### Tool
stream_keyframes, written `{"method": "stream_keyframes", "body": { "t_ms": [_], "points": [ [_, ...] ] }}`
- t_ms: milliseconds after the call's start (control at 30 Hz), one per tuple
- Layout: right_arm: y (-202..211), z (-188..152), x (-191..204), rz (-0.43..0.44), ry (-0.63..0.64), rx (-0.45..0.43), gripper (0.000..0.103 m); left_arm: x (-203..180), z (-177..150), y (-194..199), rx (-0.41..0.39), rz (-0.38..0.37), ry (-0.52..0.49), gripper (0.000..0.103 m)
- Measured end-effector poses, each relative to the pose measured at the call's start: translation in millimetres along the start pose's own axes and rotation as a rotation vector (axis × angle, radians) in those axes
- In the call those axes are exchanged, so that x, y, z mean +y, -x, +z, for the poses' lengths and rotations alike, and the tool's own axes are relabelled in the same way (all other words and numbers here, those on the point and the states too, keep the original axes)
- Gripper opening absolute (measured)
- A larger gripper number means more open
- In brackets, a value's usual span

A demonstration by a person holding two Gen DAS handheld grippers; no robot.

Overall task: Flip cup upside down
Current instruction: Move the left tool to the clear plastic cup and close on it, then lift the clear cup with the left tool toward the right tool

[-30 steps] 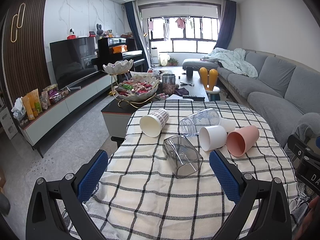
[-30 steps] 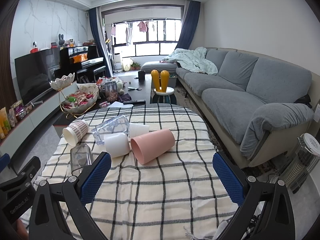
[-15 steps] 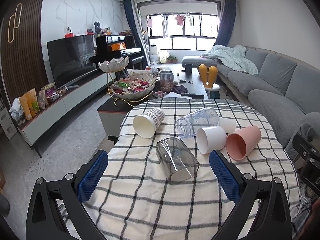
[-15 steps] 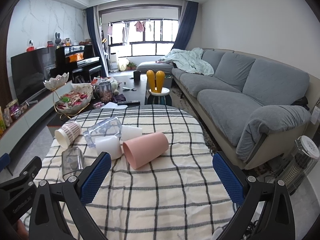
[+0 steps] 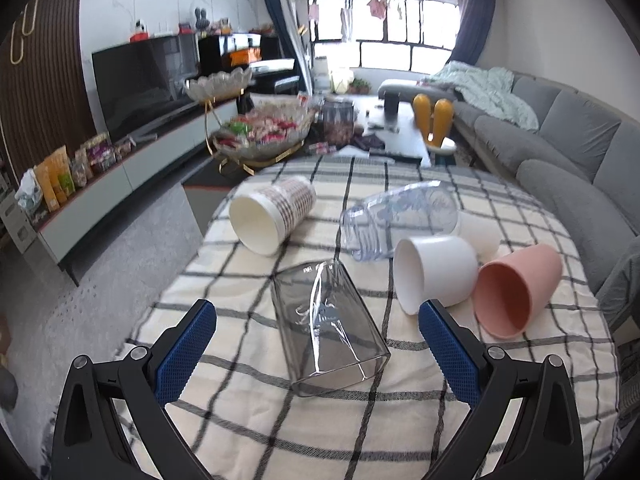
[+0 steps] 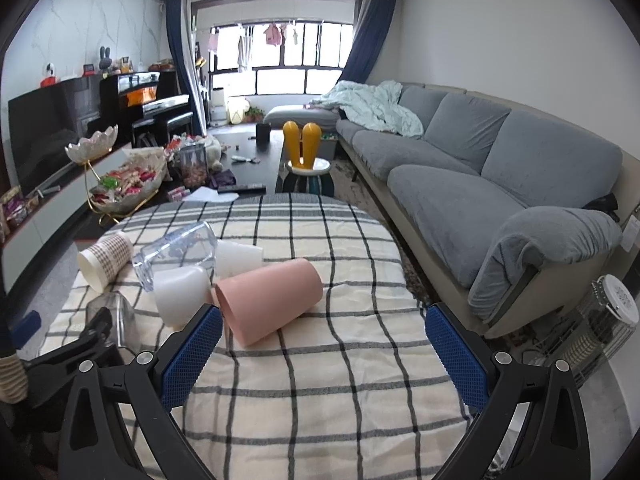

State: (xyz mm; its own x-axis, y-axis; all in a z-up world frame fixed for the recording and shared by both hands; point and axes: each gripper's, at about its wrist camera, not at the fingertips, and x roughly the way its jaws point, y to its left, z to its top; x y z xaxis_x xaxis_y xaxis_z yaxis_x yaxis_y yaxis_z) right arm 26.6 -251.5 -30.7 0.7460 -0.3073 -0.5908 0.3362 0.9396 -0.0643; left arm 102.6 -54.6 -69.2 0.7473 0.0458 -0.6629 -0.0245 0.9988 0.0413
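Checked cloth (image 5: 360, 432) in cream and grey covers a round desk (image 6: 320, 420) where six cups lie on their sides. Nearest the left tongs (image 5: 316, 354) is a clear square cup (image 5: 328, 328), its mouth facing the camera, lying on the cloth between the two blue-padded fingers (image 5: 186, 350) without touching either. The left tongs are spread wide and hold nothing. Behind the clear cup lie a paper cup (image 5: 272, 216) with a brown pattern, a clear ribbed cup (image 5: 400, 218), a white cup (image 5: 436, 274) and a pink cup (image 5: 518, 292); the white and pink cups touch. A second white cup (image 6: 238, 256) lies behind them. The right tongs (image 6: 324, 354) hover over bare cloth, also spread wide and holding nothing; the pink cup lies just beyond their left finger. A grey sofa (image 6: 480, 168) runs along the right wall.
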Motion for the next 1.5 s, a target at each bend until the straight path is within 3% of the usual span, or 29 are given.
{"method": "stream_keyframes", "body": {
  "t_ms": [267, 433, 500, 1067, 1500],
  "points": [
    [-24, 1, -2, 0.026, -0.024, 0.06, 0.102, -12, -3, -38, 0.092, 0.021, 0.001, 0.099],
    [-33, 2, -2, 0.039, -0.042, 0.09, 0.102, -12, -4, -56, 0.153, 0.015, 0.011, 0.079],
    [-35, 2, -2, 0.045, -0.047, 0.1, 0.102, -11, -6, -60, 0.176, 0.016, 0.015, 0.076],
    [-24, -1, -3, 0.046, -0.052, 0.104, 0.102, -14, -7, -38, 0.147, -0.055, -0.038, 0.068],
    [5, -9, -51, -0.032, -0.09, 0.099, 0.102, -67, -21, 11, 0.108, -0.217, -0.143, 0.067]
  ]
}}
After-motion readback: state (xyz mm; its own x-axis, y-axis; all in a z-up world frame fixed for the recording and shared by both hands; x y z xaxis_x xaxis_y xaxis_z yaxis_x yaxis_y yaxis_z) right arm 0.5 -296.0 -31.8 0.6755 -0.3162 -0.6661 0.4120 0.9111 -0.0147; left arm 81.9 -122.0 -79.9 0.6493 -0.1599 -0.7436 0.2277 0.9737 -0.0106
